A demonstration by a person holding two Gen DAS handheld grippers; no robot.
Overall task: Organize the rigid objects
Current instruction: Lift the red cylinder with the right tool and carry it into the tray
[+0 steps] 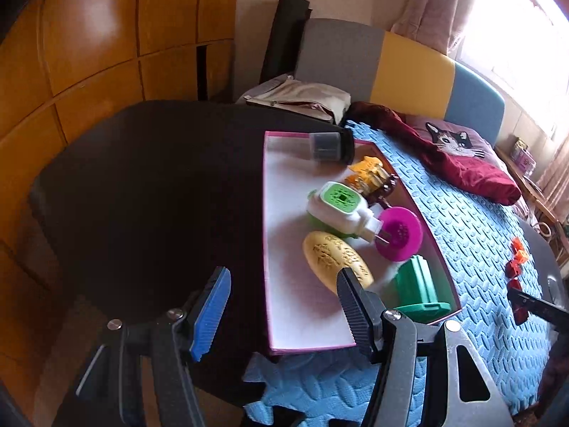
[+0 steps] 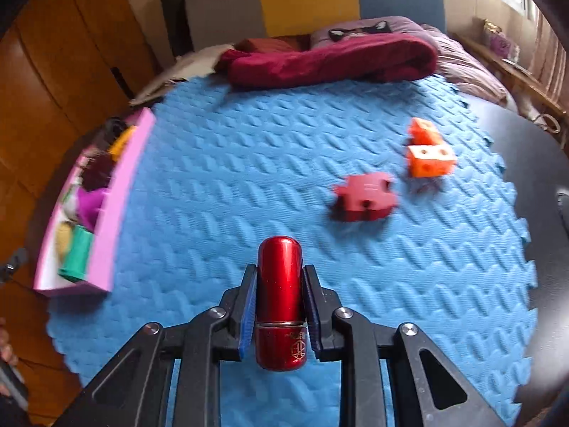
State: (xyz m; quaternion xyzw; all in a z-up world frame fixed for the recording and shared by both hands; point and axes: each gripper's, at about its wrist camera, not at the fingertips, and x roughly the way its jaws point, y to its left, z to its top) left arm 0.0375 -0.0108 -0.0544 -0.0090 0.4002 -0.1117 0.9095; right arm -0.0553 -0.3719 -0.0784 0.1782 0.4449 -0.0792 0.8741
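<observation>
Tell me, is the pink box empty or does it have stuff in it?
It has stuff in it. The pink box holds a yellow oval soap, a green-topped plug-in, a magenta disc and a green block, with more behind.

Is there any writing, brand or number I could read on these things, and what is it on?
Nothing can be read outright.
red metal capsule, clamped in the right gripper: hexagon emblem with small lettering above, too small to read.
yellow oval soap: embossed pattern, unreadable.
dark red puzzle-shaped block: faint marks, blurred.
</observation>
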